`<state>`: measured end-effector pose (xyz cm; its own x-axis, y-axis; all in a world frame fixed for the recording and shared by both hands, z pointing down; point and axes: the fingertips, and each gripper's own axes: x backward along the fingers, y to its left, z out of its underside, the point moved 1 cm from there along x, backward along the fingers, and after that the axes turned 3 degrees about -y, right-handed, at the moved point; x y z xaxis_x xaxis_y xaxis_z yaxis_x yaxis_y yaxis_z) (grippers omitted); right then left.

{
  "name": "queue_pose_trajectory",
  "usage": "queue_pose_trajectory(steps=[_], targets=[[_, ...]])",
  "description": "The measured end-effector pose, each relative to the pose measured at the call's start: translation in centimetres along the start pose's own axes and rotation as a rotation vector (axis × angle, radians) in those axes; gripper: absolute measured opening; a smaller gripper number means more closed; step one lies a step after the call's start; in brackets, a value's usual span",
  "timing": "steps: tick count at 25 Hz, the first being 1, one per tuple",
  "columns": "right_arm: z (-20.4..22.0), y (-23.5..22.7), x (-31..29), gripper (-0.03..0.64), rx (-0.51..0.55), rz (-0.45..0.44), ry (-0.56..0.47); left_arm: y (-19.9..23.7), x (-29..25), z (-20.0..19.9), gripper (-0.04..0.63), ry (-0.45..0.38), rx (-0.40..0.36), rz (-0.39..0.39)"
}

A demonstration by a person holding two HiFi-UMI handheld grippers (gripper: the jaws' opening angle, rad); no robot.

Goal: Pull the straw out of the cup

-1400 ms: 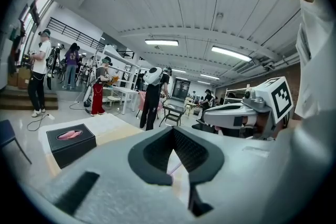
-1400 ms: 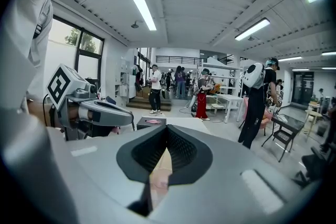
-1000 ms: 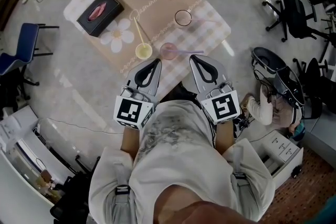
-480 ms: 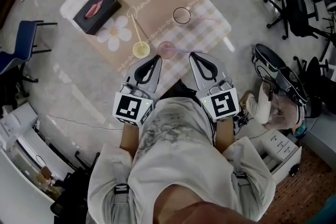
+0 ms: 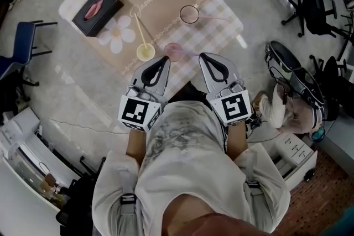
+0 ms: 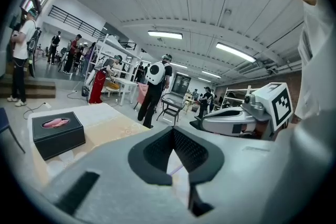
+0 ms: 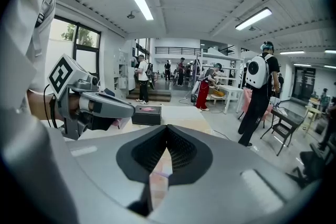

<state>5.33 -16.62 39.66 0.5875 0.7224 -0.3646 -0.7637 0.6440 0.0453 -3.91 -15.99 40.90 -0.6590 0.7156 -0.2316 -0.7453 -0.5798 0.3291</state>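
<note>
1. A tabletop (image 5: 220, 15) under a checked cloth (image 5: 166, 0) is filling the upper half of the head view, and all the task's things are sitting on it.
2. The left tongs (image 5: 165, 58) and the right tongs (image 5: 202, 56) are hovering side by side at the cloth's near edge. Both are pointing toward the cups. Each pair is showing its jaws pressed together at the tips, with nothing pinched between them.
3. A black box (image 5: 94, 4) with a pink oval on top is resting at the far left of the cloth, well apart from the tongs.
4. A yellow cup (image 5: 145, 52) is standing just beyond the left tongs, with a pink cup (image 5: 173, 51) beside it, between the two pairs of tips. A clear cup (image 5: 189, 14) is sitting farther back.
5. A yellow straw (image 5: 139, 30) is leaning out of the yellow cup, away from the person. A pink straw (image 5: 215, 19) is pointing right from the clear cup. A purple straw (image 6: 177, 169) is showing through the gap below the left jaws.
</note>
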Motion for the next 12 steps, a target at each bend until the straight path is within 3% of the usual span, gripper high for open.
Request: queue_pose_trajectory(steps=[12], targets=[[1.7, -1.0, -0.8, 0.013, -0.003, -0.014, 0.043, 0.3, -1.9, 1.4, 0.005, 0.035, 0.029, 0.008]])
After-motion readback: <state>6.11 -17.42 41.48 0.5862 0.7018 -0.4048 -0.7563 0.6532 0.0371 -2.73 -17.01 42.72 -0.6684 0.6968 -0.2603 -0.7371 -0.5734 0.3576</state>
